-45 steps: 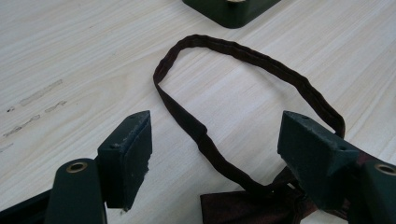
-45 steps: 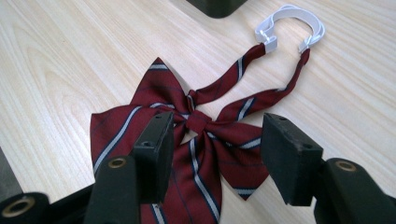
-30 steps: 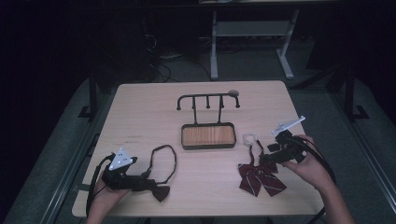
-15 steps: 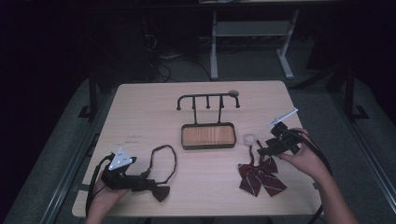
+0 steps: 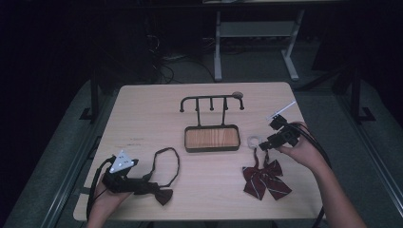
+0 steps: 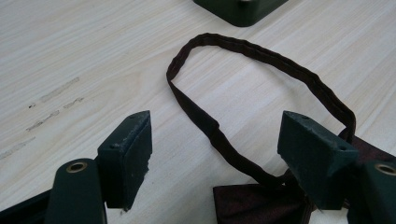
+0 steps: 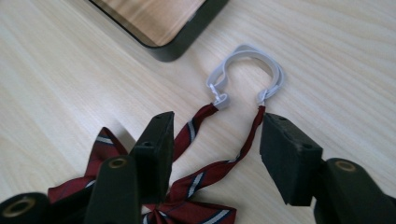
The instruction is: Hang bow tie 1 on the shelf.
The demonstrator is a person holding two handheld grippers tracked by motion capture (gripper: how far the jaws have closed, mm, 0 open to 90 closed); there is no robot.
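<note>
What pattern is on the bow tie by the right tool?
Dark red with white and navy stripes; the bow tie shows best in the right gripper view.

Dark bow tie (image 6: 261, 205) with looped strap, striped red bow tie (image 5: 263, 179) with white elastic, both flat

We see no readable text, label, brand or number anywhere here, not on any surface before us.

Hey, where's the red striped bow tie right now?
In the high view the striped bow tie lies on the table's right side, just below the right tool and right of the tray.
</note>
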